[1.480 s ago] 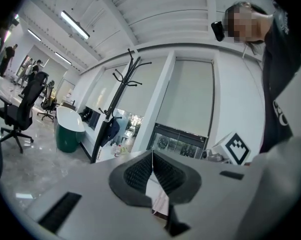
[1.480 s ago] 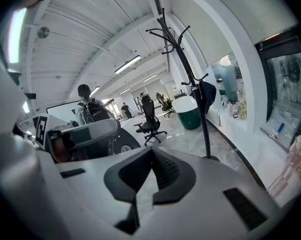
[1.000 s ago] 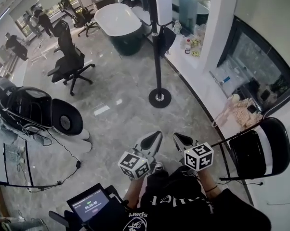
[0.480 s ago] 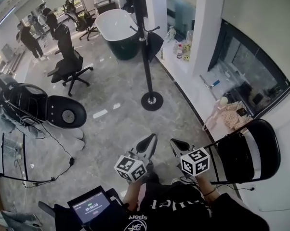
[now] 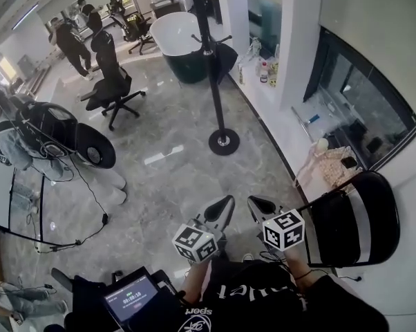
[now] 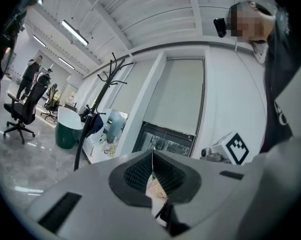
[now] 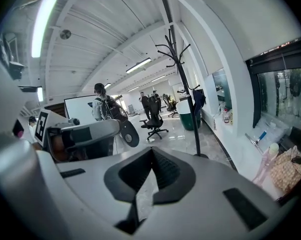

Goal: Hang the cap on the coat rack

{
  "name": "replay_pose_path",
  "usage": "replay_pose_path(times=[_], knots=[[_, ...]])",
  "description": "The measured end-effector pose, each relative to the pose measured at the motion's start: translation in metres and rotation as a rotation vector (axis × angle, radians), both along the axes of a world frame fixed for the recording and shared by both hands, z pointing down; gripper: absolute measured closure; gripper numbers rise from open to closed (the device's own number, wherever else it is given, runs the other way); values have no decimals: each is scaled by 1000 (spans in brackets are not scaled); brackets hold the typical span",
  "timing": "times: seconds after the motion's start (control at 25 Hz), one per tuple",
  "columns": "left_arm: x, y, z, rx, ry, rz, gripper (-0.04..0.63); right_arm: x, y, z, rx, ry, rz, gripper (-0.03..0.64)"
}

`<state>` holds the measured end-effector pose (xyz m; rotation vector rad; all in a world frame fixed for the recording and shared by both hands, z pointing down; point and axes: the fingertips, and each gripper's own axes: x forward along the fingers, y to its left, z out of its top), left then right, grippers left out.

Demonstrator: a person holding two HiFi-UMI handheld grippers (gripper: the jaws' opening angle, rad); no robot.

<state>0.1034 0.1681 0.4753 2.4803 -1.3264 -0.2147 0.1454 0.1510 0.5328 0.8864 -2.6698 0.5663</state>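
Note:
The black coat rack (image 5: 211, 54) stands on a round base (image 5: 224, 142) on the marble floor, some way ahead of me. A dark blue item (image 5: 227, 59) hangs from one of its lower hooks; I cannot tell whether it is the cap. My left gripper (image 5: 227, 200) and right gripper (image 5: 253, 200) are held side by side in front of my body, aimed towards the rack. The left gripper (image 6: 152, 151) has its tips together with nothing between them. So does the right gripper (image 7: 151, 149). The rack (image 7: 183, 79) shows tall in the right gripper view.
A black folding chair (image 5: 353, 220) stands close on the right, with a beige bag (image 5: 329, 164) by the white ledge (image 5: 277, 109). A white and green bathtub (image 5: 180, 37) sits behind the rack. An office chair (image 5: 111, 81), a person (image 5: 70, 37) and black equipment (image 5: 63, 133) fill the left.
I have walked across the floor with both grippers held side by side and shut. The room has shifted in view, and the people at the back left now stand closer to the office chair.

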Motion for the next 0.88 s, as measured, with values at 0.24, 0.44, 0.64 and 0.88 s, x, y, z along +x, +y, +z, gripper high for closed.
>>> replay_pose_path(times=[0.24,0.44,0.64,0.88], knots=[[12,10,0,-2,-14,-8,589,10,8,-3,5,-14,-10,601],[15,13,-1,1,-18,-15,589,14,11,-1,-3,-17,-12,601],[14,13,-2,5,-25,-23,589,13,10,0,-4,-22,-18,601],[9,10,-4,12,-27,-22,589,8,7,-2,3,-24,-20,601]])
